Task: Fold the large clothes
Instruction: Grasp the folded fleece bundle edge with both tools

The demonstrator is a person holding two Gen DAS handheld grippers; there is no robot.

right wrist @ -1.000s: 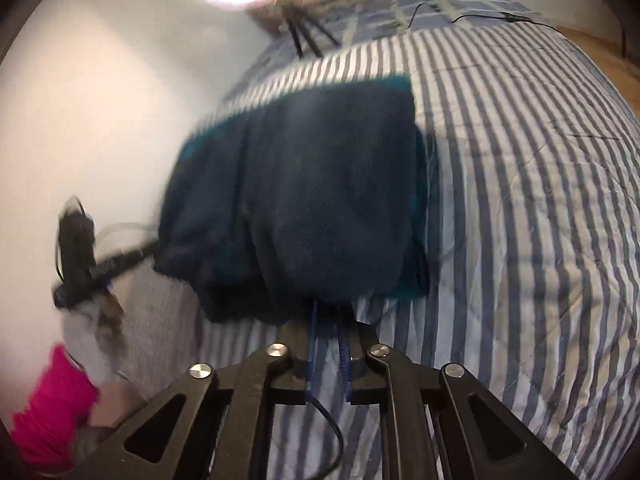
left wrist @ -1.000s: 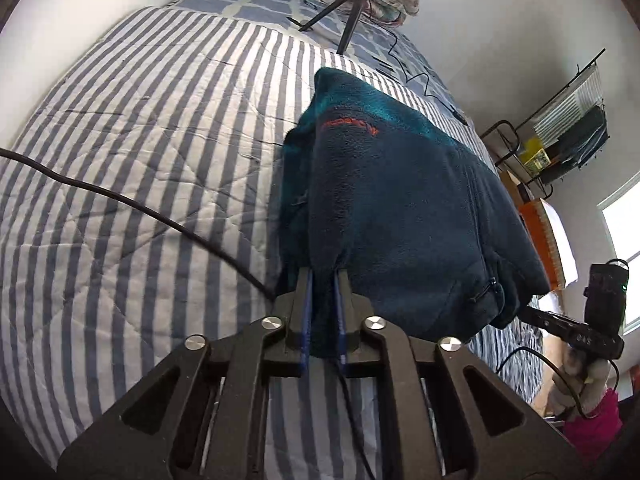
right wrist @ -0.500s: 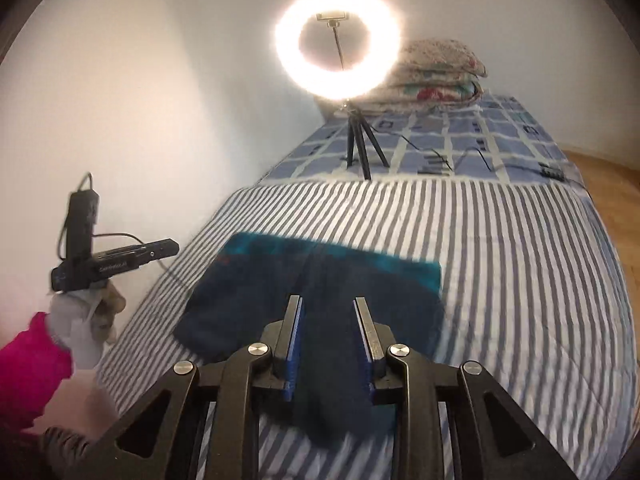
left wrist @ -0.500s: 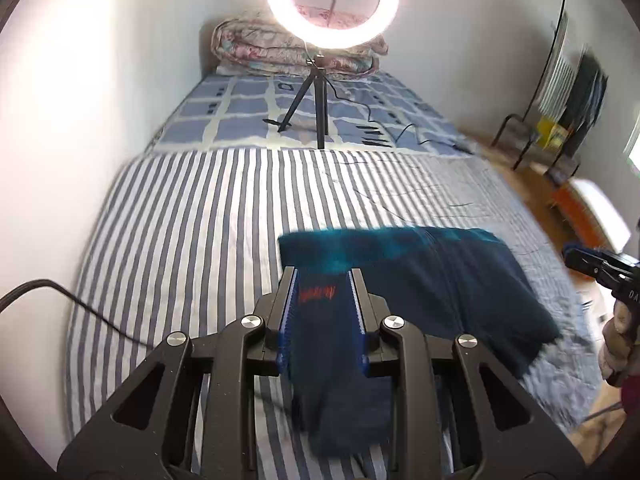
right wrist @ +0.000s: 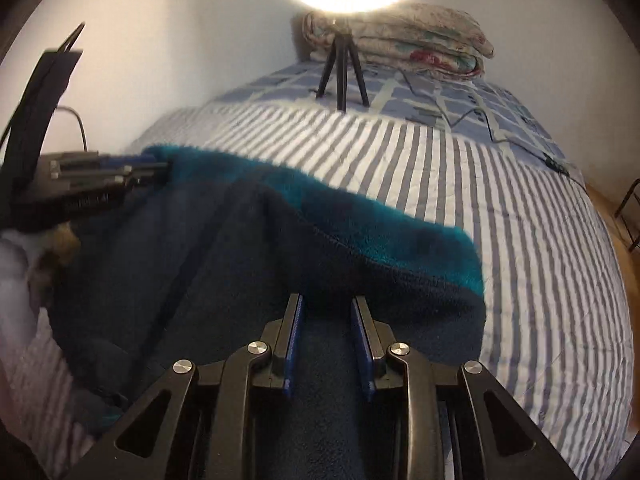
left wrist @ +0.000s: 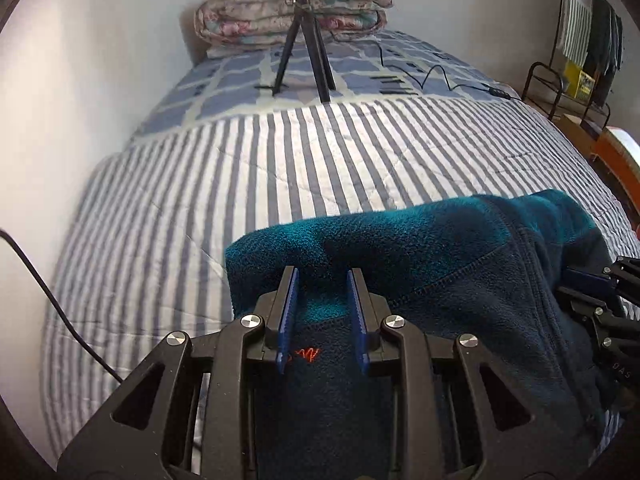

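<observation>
A dark navy fleece jacket (left wrist: 440, 264) with a teal far edge and a small red logo (left wrist: 306, 355) lies in a folded bundle on the striped bed quilt (left wrist: 240, 168). My left gripper (left wrist: 322, 276) rests over its left end, jaws parted, fleece lying loosely between the blue pads. The right gripper (right wrist: 326, 300) sits over the jacket (right wrist: 240, 264) near its right end, jaws equally parted with fleece between them. Each gripper shows in the other's view, the right gripper (left wrist: 592, 284) at the right edge and the left gripper (right wrist: 152, 162) at the left edge.
A ring light on a tripod (left wrist: 304, 40) stands on the far part of the bed, in front of a folded floral quilt (left wrist: 292, 12). Cables run across the bed (left wrist: 52, 300). A metal rack (left wrist: 560, 84) stands right of the bed.
The jacket hung from both shut grippers a second ago; it has come down onto the quilt. Both sets of jaws have widened and both grippers have rolled and moved over the bundle.
</observation>
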